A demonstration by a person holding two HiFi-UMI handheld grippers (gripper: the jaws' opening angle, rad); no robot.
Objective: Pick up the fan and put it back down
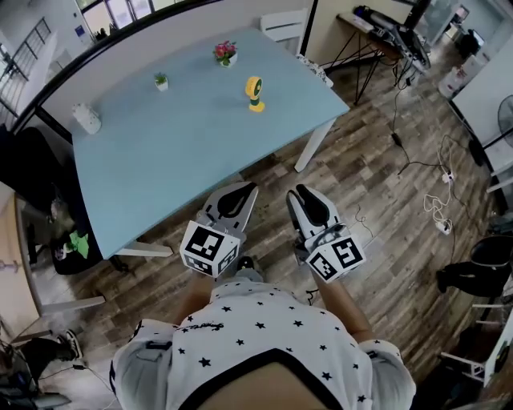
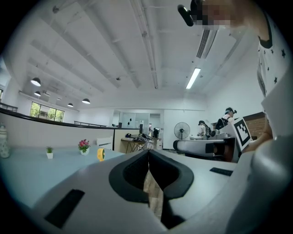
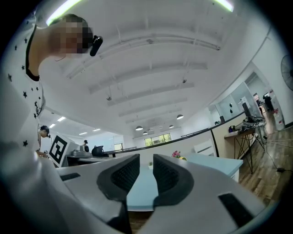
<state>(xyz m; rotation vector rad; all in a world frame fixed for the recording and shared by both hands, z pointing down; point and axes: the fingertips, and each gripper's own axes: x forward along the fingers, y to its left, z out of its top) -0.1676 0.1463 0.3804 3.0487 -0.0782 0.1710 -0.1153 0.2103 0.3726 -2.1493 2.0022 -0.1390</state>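
Observation:
The small yellow fan [image 1: 255, 94] stands upright on the far right part of the light blue table [image 1: 176, 160]. It shows small in the left gripper view [image 2: 100, 154] and just past the right jaw in the right gripper view [image 3: 183, 158]. Both grippers hang over the wooden floor, short of the table's near edge and well apart from the fan. My left gripper [image 1: 237, 194] [image 2: 148, 154] has its jaw tips together and holds nothing. My right gripper [image 1: 305, 198] [image 3: 146, 161] has a narrow gap between its pads, with nothing in it.
Also on the table are a pink flower pot [image 1: 225, 53], a tiny green plant [image 1: 161, 81] and a white jar [image 1: 86, 118]. A white chair [image 1: 282, 24] stands at the far end. Cables [image 1: 437, 210] trail over the floor at right, near a cluttered desk [image 1: 385, 34].

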